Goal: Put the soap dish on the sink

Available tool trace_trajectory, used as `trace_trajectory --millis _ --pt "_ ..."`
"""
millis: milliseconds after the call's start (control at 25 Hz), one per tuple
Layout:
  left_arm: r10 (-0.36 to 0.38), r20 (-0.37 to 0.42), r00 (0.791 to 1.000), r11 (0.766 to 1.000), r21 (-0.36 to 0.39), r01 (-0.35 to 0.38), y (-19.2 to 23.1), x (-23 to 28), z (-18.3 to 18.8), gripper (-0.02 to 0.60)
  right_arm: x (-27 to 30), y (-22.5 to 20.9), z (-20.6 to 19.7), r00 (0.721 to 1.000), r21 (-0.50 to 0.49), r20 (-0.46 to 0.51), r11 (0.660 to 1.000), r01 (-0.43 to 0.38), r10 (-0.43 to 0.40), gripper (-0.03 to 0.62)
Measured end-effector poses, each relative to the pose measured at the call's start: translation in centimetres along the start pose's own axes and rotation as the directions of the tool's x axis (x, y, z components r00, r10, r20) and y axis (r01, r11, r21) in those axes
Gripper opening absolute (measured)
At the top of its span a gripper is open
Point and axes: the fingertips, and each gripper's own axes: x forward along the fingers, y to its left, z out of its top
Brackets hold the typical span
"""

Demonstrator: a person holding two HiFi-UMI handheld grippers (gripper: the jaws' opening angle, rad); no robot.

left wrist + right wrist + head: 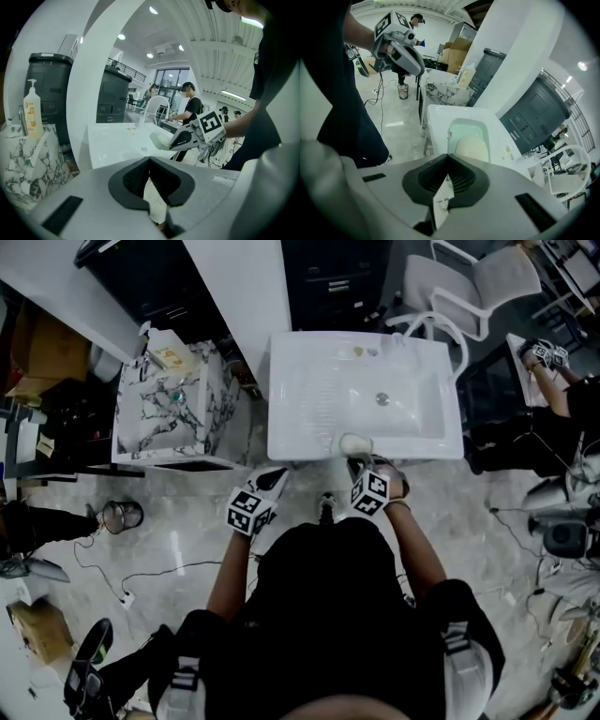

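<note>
The white sink [300,427] stands before me. A clear greenish soap dish [469,131] holding a cream soap bar [472,149] is at the middle of the sink's front rim [354,442]. My right gripper [447,157] is shut on the dish's near wall; in the head view the right gripper [356,462] reaches over the rim. I cannot tell whether the dish rests on the sink. My left gripper [277,480] hovers at the sink's front left, shut and empty [150,160]. In the left gripper view the right gripper [190,138] shows side-on with the soap dish [161,139].
A marble-patterned cabinet [169,413] stands left of the sink, with a soap bottle [31,110] on it. The faucet [405,332] is at the sink's back right, a white chair [478,287] behind. Cables cross the floor; another person [562,399] is at the right.
</note>
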Motion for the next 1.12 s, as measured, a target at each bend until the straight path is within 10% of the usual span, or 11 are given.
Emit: trace_trajectory --millis 1120 --pt "0.077 -0.018 0.997 0.996 -0.039 -0.078 0.0 5.3 2.0 0.000 2.7 -5.7 -2.5 0.996 -0.042 0.043 0.996 -0.075 0.077 -0.003"
